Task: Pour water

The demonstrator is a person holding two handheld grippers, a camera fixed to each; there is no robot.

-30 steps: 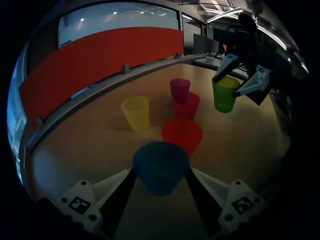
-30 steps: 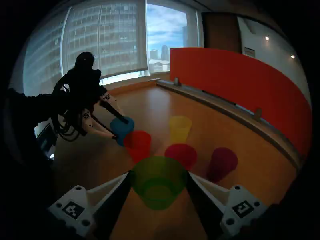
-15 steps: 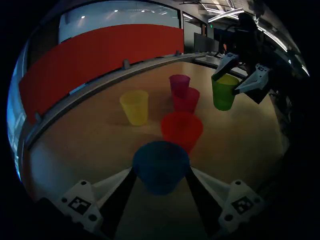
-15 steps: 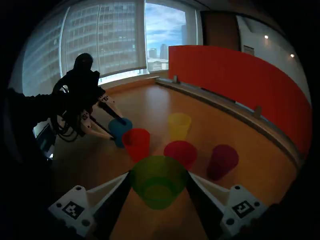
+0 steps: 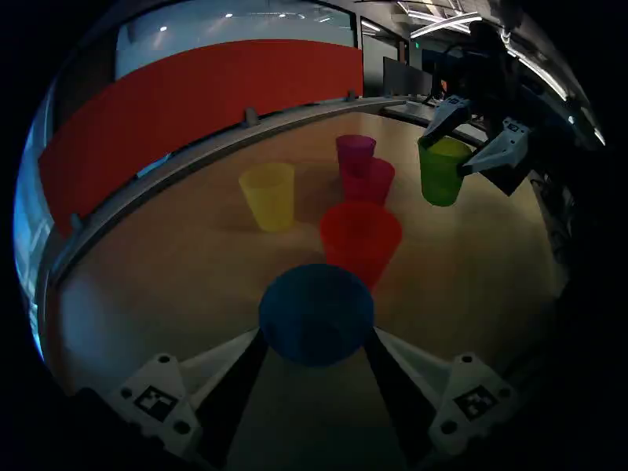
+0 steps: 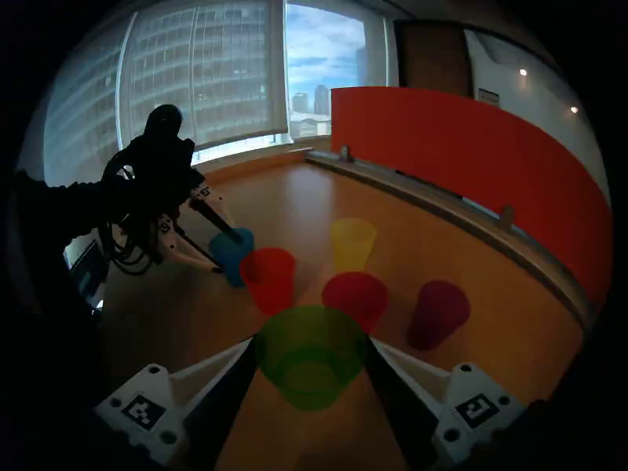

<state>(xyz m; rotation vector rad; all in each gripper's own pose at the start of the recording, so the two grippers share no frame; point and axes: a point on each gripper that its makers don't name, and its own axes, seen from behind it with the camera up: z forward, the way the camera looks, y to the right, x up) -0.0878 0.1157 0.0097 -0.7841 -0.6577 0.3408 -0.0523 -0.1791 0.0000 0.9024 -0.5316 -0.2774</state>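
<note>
**Blue cup held**

The left gripper (image 5: 316, 339) pinches a blue cup (image 5: 316, 310) between both fingers (image 5: 234, 378). Just beyond stands a red cup (image 5: 360, 239), a yellow cup (image 5: 268, 196) farther left; far ahead-right, the right gripper (image 5: 447, 155) clasps a green cup (image 5: 440, 174).

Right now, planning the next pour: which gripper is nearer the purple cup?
Right. The right gripper, holding the green cup, sits close beside the purple cup; the left gripper, holding the blue cup, is farther off.

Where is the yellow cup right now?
In the left gripper view the yellow cup stands upright on the table, left of the purple cup and the nearer red cup, on the side towards the red wall panel.
</note>
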